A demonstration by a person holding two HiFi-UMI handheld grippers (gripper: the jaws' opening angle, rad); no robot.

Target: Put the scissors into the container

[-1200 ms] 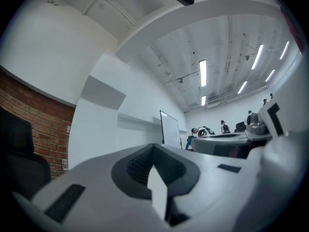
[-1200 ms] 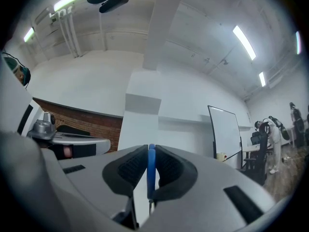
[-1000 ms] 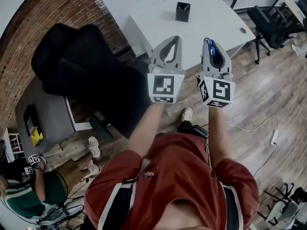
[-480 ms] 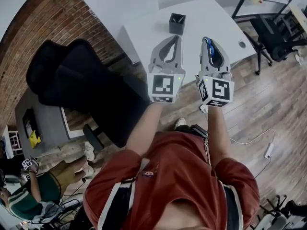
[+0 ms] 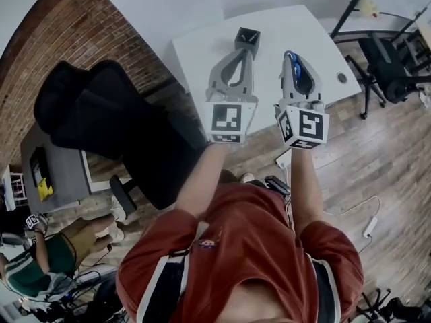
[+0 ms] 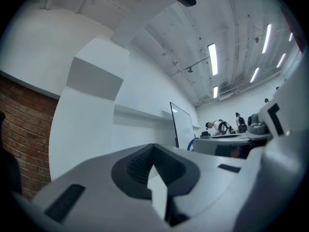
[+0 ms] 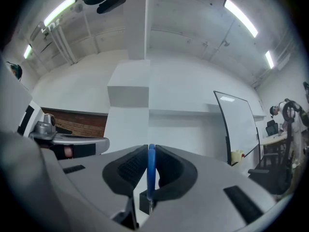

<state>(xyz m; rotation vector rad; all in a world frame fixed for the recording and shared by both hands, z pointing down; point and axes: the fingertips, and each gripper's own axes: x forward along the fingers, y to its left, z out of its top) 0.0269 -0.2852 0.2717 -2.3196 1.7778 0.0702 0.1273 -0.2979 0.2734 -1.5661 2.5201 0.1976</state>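
In the head view a small black square container stands on the white table. My right gripper is held out level over the table's near edge, to the right of the container, shut on the blue-handled scissors. The right gripper view shows the scissors as a thin blue edge clamped upright between the pads. My left gripper is shut with nothing in it, its tips just in front of the container. In the left gripper view the jaws meet.
A black office chair stands left of me by a brick wall. Another black chair is at the right. A seated person is at the lower left. Cables lie on the wooden floor.
Both grippers have moved forward towards the white table. The container now sits right at the left gripper's tips. The scissors stay in the right gripper.
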